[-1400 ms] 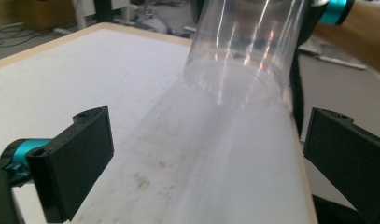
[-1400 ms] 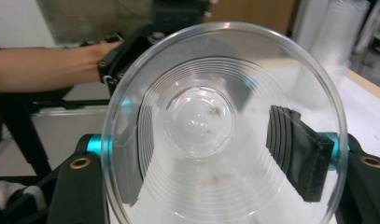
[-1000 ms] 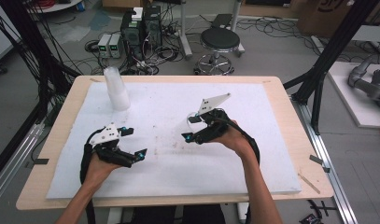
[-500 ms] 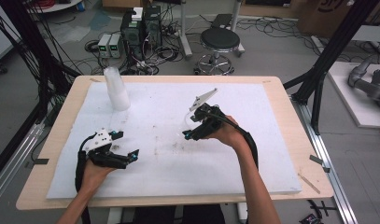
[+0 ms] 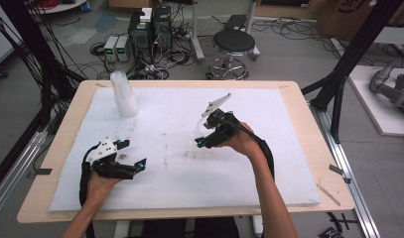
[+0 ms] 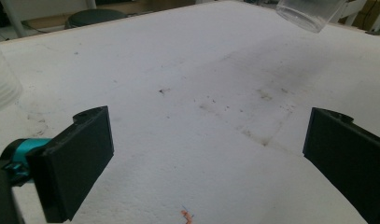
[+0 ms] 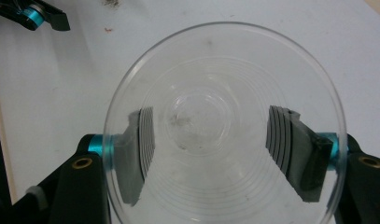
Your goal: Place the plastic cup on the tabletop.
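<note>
Right hand-held gripper (image 5: 202, 141), mid-frame in the high view, pinches a clear ribbed plastic cup (image 7: 223, 126) by its sidewalls, above the white foam-covered worktop (image 5: 289, 148). Left hand-held gripper (image 5: 132, 156), lower left, rests spread and empty. A stack of clear plastic cups (image 5: 123, 94) stands upper left. Judgement: thin wall; keep the pinch light and level to avoid crushing or slip

We see a light wooden bench (image 5: 308, 148) almost wholly covered by a white foam sheet (image 5: 269, 163), leaving a wood border around it. The sheet carries dark smudges near its middle and a tiny orange scrap (image 6: 186, 215). A stack of clear cups (image 5: 123, 94) stands upright near its far left corner.
</note>
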{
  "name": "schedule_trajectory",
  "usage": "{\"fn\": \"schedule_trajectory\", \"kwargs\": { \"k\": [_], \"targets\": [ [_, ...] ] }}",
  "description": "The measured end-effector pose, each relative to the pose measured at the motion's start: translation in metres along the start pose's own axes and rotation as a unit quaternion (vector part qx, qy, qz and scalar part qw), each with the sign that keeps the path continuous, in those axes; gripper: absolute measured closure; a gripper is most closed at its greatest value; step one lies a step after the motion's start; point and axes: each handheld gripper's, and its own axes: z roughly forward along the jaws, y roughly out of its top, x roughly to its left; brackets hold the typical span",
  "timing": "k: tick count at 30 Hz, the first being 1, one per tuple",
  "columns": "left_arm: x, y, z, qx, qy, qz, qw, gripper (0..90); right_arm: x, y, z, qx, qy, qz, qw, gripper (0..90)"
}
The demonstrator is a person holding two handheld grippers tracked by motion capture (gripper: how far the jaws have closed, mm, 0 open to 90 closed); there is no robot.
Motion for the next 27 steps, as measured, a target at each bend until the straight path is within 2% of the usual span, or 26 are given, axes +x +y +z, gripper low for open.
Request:
{"fn": "schedule_trajectory", "kwargs": {
  "k": [11, 22, 27],
  "targets": [
    [0.0, -0.003, 0.0, -0.003, -0.005, -0.004, 1.0, 1.7, -0.001, 0.001, 0.011, 0.011, -0.006, 0.009, 0.9999, 33.2],
    [0.0, -0.003, 0.0, -0.004, -0.007, -0.003, 1.0, 1.7, -0.003, 0.002, 0.044, 0.06, -0.036, 0.017, 0.9974, 33.1],
    [0.001, -0.003, 0.0, -0.005, -0.008, -0.005, 0.9999, 1.8, -0.004, 0.004, 0.055, 0.072, -0.038, 0.015, 0.9965, 33.1]
  ]
}}
